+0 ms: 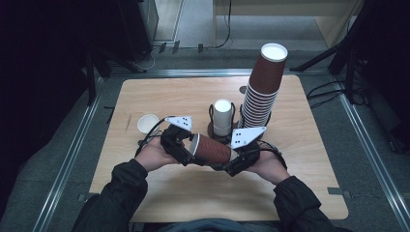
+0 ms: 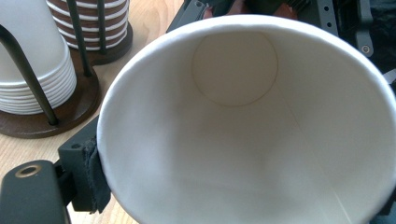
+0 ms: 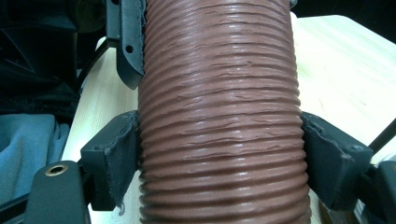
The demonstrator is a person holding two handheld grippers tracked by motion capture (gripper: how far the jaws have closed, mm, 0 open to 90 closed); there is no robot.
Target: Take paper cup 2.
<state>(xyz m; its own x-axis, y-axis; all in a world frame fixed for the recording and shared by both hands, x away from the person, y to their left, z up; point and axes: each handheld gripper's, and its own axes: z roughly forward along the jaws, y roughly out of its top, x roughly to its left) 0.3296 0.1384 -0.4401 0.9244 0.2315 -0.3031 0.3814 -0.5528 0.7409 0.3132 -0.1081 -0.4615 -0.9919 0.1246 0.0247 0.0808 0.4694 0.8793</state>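
Above the table (image 1: 159, 193), both hand-held grippers apparently clamp one unlabelled brown cup (image 1: 212, 149).

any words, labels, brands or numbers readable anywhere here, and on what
None: no text can be read in any view.
The brown ribbed cup held between the two tools: plain ripples outside, blank white inside.
The tall brown cup stack and the white cup stack in the holder: no print.
The grey plates on the tools: a few dark dots, no letters or numbers.
The wooden table: bare, no label.
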